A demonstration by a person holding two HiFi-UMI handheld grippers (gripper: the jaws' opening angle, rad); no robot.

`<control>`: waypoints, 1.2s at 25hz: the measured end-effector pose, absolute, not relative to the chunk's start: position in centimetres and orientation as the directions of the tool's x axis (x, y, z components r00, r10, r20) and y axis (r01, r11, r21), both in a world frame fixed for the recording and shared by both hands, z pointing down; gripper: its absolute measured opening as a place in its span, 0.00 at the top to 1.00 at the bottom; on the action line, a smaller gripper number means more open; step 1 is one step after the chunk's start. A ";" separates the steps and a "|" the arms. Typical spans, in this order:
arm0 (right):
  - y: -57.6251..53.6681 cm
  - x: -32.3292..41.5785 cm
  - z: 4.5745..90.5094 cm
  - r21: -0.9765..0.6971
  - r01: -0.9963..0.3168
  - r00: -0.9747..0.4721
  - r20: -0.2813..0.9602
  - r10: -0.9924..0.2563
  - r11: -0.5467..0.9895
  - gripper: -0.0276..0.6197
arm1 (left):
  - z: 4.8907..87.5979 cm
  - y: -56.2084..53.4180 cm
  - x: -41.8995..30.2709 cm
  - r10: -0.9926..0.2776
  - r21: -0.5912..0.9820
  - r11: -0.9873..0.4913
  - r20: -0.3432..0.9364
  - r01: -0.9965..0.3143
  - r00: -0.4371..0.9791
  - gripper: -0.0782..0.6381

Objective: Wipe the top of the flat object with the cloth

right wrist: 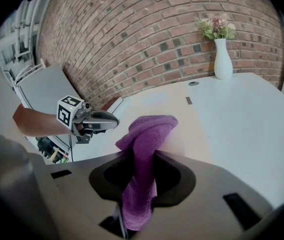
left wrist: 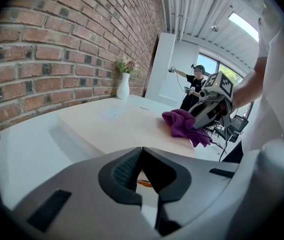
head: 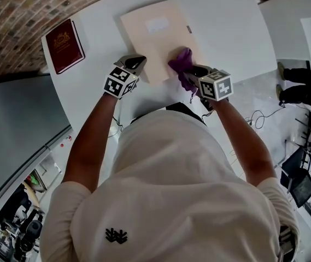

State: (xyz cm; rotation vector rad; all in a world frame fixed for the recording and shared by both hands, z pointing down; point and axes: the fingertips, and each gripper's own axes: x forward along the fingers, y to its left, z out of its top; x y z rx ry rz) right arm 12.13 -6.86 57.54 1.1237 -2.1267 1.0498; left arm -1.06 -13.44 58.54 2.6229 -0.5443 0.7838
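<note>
right gripper (head: pixel 192 71) clamped on the purple cloth (head: pixel 180 62). a fold runs down between the jaws, the rest bunched ahead of the tips. the cloth sits on the flat object (head: pixel 155 34), a beige board lying on the white table (head: pixel 226 31), at its near right corner. left gripper (head: pixel 138 63) has its jaws drawn together with nothing between them, tip just at the board's near left edge. whether it presses on the board cannot be told. red book (head: pixel 64 46) lies well apart to the left, white vase (right wrist: pixel 222 59) at the table's far side.

risks, as judged:
- the board looks light and the table smooth, so a push stroke could slide the board instead of wiping it, unless the left tip pins it.
- the cloth is a tight wad, so only a small patch touches, and strokes may leave strips unwiped.
- from this near edge, a pull toward the person would drag the wad off the board.
- if the wad rolls under, the hard jaw tips could scrape the surface.
</note>
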 end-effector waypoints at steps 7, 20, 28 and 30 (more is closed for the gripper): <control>-7.5 16.5 57.6 -0.360 -0.882 -0.468 0.744 -0.477 0.304 0.77 | 58.6 -13.5 -1.0 -0.258 0.230 -0.858 0.580 -0.460 0.772 0.86; -8.3 20.3 57.3 -0.275 -0.926 -0.371 0.791 -0.486 0.259 0.77 | 58.6 -13.4 -1.1 -0.257 0.237 -0.854 0.581 -0.462 0.772 0.86; -9.8 12.7 54.4 -0.340 -0.865 -0.490 0.728 -0.479 0.368 0.77 | 58.5 -13.5 -1.1 -0.256 0.232 -0.859 0.578 -0.457 0.775 0.86; -10.1 10.0 54.2 -0.369 -0.841 -0.529 0.713 -0.461 0.395 0.77 | 58.5 -13.5 -1.1 -0.259 0.227 -0.860 0.577 -0.456 0.775 0.86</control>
